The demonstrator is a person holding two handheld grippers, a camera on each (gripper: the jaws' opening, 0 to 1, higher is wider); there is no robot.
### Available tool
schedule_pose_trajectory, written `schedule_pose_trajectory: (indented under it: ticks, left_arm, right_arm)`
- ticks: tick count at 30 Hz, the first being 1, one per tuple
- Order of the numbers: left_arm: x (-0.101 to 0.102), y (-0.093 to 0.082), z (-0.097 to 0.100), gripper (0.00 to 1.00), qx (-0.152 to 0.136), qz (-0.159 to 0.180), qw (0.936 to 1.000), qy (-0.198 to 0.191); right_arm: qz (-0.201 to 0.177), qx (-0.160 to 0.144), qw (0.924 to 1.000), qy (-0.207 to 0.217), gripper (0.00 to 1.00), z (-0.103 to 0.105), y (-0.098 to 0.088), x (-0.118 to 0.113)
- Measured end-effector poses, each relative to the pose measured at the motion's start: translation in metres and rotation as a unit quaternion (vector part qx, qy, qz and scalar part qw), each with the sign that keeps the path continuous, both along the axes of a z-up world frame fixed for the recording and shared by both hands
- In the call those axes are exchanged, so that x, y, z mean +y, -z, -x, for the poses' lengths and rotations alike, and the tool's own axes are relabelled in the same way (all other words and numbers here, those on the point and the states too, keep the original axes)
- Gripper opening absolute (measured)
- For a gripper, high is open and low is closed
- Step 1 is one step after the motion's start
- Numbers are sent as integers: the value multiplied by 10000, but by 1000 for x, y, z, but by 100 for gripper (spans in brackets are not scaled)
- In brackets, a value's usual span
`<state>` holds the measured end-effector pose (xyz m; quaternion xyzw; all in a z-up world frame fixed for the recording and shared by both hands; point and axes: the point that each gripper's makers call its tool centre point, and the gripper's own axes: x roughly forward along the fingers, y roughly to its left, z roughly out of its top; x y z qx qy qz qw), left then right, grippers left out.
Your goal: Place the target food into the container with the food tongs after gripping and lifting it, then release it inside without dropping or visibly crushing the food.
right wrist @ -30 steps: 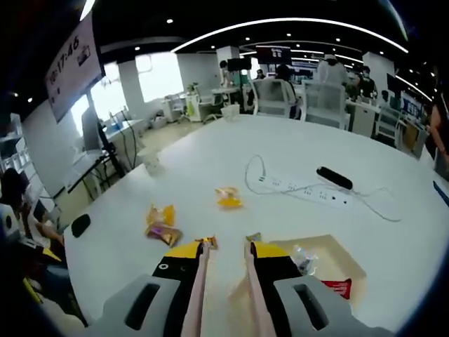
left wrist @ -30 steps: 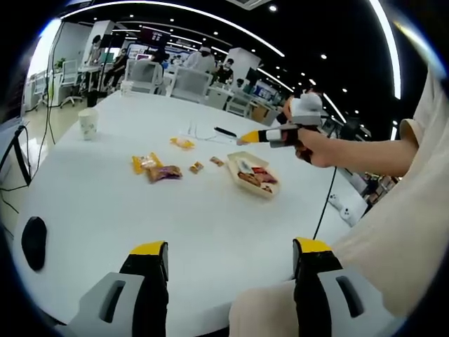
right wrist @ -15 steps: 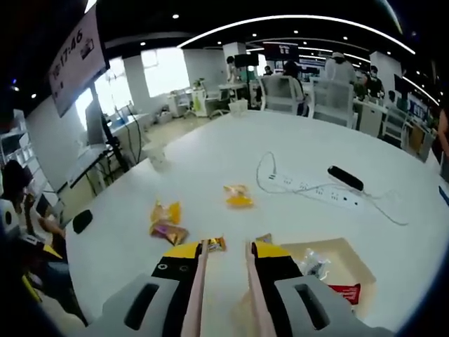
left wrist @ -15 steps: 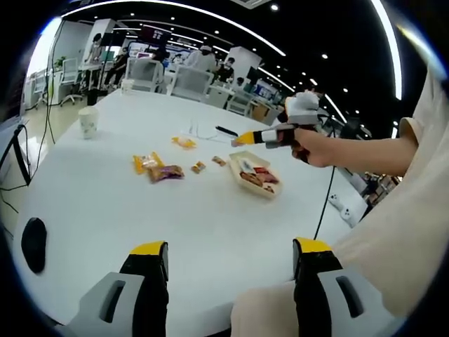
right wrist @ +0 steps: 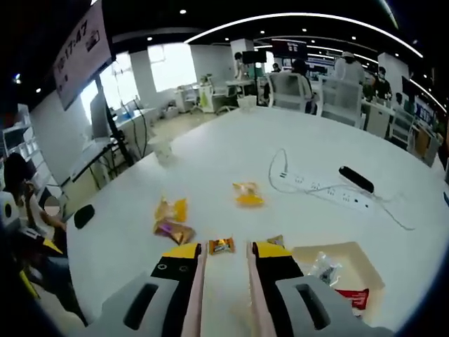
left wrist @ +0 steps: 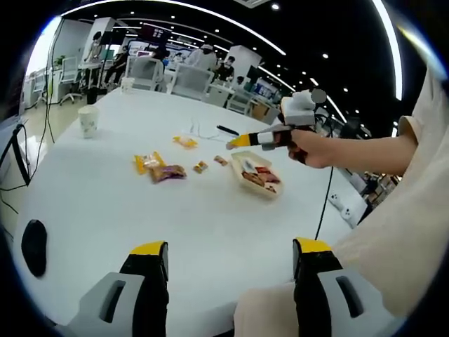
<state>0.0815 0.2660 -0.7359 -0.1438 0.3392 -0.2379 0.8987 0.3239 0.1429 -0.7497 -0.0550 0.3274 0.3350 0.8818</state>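
Snacks [right wrist: 221, 246] lie loose on the table [left wrist: 105, 203] — one small orange packet sits just ahead of your right gripper [right wrist: 224, 254], lined up with the gap between its narrowly parted jaws, which hold nothing. That aim looks deliberate: you seem set to come down on it. The tray [right wrist: 358, 270] waits just right of that gripper, already holding a red packet, so the carry will be short. Your left gripper [left wrist: 228, 263] hangs back near your body, jaws wide and empty — out of the way.
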Motion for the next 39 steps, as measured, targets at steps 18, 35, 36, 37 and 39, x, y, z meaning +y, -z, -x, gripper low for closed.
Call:
schedule_pose_trajectory:
  ticks: [18,35,36,37,39]
  left_arm:
    - [8,4,-1,71,77,9,10000,-53]
    - [11,8,-1,71,126,13,9999,-52]
    - [11,8,-1,71,130,16,9999,-56]
    - [12,9,-1,71,134,17,9999,-60]
    - [12,9,0,71,143,21,9999,-65]
  right_arm:
    - [138,27,9997,-194,29,-1,7,14]
    - [316,93,9989,-333,29,-3,15,25]
    - [313,101,9989,-342,29,-3,16,25]
    - [312,108,9989,-344,29,-3,16,26]
    - [307,128,9988,-352,29,-4,18,27]
